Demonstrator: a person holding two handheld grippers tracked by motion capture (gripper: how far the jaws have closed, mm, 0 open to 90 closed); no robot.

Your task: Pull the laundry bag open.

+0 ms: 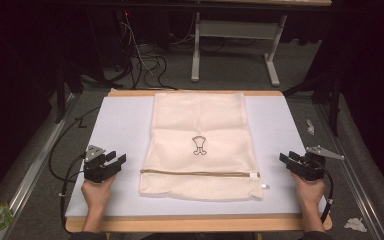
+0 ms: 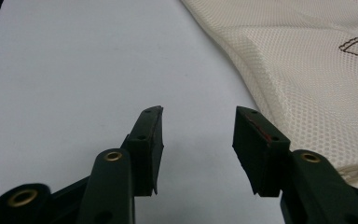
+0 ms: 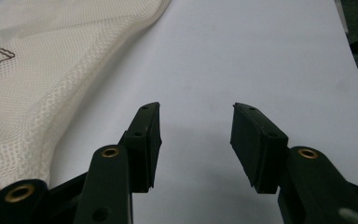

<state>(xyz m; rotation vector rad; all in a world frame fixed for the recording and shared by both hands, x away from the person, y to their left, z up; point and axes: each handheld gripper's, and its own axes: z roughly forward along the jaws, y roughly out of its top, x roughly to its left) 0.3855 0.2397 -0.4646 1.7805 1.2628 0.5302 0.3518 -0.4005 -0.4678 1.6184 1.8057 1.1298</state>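
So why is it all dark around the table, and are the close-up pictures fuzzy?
High view: light falls on the table and the mesh bag, while the room around stays dim and the picture is a bit soft. Left gripper view and right gripper view: the nearest black gripper parts at the bottom blur, the bag's weave looks sharper.

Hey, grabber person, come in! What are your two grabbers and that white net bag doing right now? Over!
Left gripper and right gripper: jaws open, empty, one each side of the bag. Mesh bag flat on the table, untouched. Nothing in the way.
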